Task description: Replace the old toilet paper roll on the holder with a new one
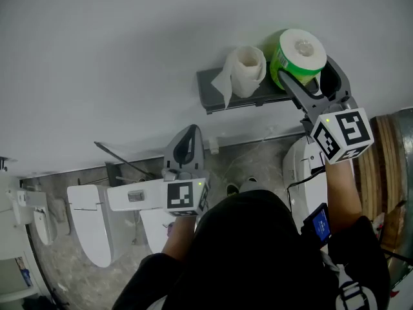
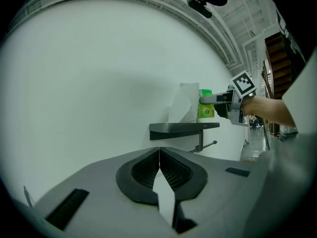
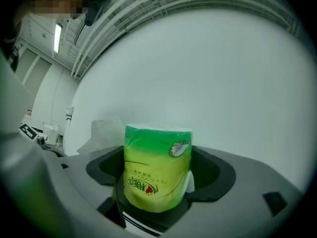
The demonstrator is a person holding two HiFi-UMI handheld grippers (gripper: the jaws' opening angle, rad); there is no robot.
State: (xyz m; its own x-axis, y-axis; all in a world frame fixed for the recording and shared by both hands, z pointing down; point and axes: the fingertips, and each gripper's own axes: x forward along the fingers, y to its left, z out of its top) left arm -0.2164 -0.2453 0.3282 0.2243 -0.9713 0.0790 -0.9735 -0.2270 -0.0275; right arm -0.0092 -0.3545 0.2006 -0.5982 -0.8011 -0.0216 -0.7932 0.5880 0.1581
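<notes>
A new roll in green wrap point(image 1: 298, 55) stands upright at the right end of the dark grey holder shelf point(image 1: 216, 89), and my right gripper point(image 1: 307, 71) is shut on it. Its jaws clasp the green roll point(image 3: 157, 166) on both sides in the right gripper view. The old white roll point(image 1: 246, 68), with a loose tail hanging, sits on the shelf just left of it. Below the shelf point(image 2: 183, 128) the holder's bar point(image 2: 208, 145) is bare. My left gripper point(image 1: 191, 132) hangs lower left, away from the shelf, its jaws together point(image 2: 159, 155) with nothing gripped.
The white wall point(image 1: 129, 57) fills the back. On the grey floor stand a white toilet point(image 1: 90, 225) at the left and another point(image 1: 302, 173) under the right gripper. A wooden piece point(image 1: 382, 166) lies at the right edge.
</notes>
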